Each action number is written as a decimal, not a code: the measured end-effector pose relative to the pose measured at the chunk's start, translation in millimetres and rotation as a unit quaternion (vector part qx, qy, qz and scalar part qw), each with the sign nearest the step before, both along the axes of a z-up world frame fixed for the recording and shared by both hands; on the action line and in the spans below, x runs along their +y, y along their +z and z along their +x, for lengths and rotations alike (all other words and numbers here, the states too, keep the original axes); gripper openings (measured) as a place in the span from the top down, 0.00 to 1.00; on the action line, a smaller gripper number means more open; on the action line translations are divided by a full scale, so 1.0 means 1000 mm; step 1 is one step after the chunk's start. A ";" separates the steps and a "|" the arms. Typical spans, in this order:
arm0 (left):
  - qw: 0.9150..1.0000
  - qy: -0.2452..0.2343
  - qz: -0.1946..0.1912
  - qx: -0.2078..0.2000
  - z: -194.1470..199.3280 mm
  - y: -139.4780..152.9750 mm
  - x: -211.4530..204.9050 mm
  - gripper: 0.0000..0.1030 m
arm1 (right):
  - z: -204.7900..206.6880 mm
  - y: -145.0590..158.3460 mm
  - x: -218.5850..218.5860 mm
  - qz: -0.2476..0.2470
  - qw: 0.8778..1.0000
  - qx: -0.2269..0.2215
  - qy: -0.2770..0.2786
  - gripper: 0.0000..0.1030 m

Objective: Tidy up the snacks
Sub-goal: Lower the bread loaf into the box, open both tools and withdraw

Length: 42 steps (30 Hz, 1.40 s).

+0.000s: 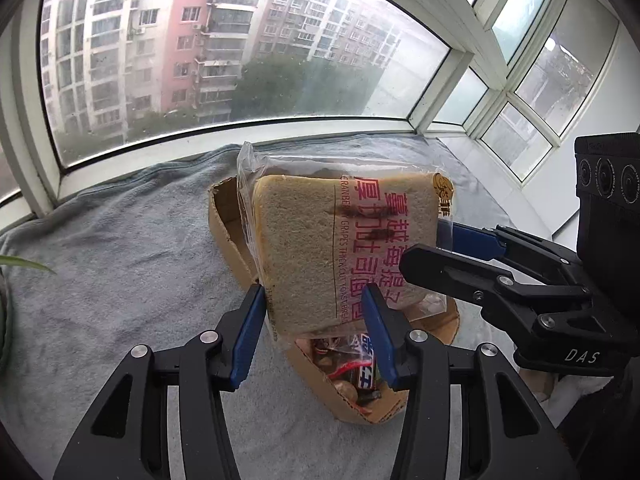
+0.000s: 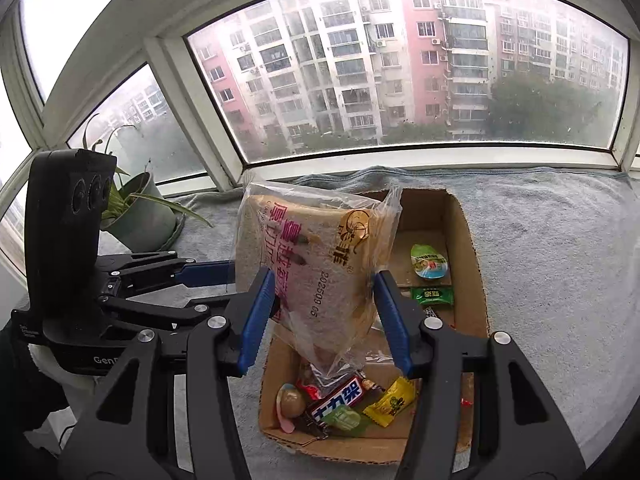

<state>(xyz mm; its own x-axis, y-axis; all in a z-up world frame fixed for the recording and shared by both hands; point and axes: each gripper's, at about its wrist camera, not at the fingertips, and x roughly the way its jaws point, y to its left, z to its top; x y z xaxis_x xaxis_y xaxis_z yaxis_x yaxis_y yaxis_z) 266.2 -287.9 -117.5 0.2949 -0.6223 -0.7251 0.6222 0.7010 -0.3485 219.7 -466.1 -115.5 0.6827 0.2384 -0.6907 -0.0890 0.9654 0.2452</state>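
Nearest in the right wrist view, the right gripper (image 2: 326, 312) stands with its blue pads (image 2: 258, 312) parted on either side of the bread bag (image 2: 312, 276). The left pad seems to touch the plastic; the right pad stands just beside it, so I cannot tell whether this gripper actually grips. The left gripper (image 1: 316, 328) shows the same picture from its own camera: pads apart, flanking the bag's lower edge, and contact is not clear enough to call.

The bread bag (image 1: 340, 248) stands on edge over the cardboard box (image 2: 472, 264), its long axis roughly upright and leaning a little. The broad printed face turns toward the left wrist camera. The loose crimped end of the plastic points up and away toward the window; the lower tail hangs down into the box.

Under the bag, at the box's near end, lie small snacks: a chocolate bar (image 2: 340, 400), a yellow candy (image 2: 390, 402) and a round foil sweet (image 2: 292, 402). Farther in are a green sachet (image 2: 432, 295) and a jelly cup (image 2: 429, 262). The far half of the box floor is mostly bare cardboard.

The box rests on a grey towel (image 2: 560, 280), which runs wide to the right. At far left stands a potted plant (image 2: 140, 216), just before the window frame (image 2: 400, 156).
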 end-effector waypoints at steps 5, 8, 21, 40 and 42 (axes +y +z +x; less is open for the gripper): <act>1.000 0.000 0.006 0.001 0.011 -0.005 -0.009 0.55 | 0.014 -0.014 -0.010 -0.008 1.000 0.011 -0.006 0.47; 1.000 0.004 0.002 0.000 0.017 -0.005 -0.012 0.55 | 0.021 -0.023 -0.017 -0.007 1.000 0.019 -0.013 0.47; 1.000 -0.004 0.024 -0.020 0.026 -0.011 -0.034 0.58 | 0.031 -0.041 -0.031 -0.042 0.998 0.030 -0.031 0.47; 0.998 -0.007 0.033 -0.055 0.007 0.015 -0.029 0.58 | 0.005 -0.023 -0.022 -0.056 0.997 0.021 -0.043 0.47; 0.998 -0.009 0.033 -0.060 0.002 0.019 -0.028 0.58 | -0.001 -0.021 -0.021 -0.055 0.997 0.021 -0.045 0.47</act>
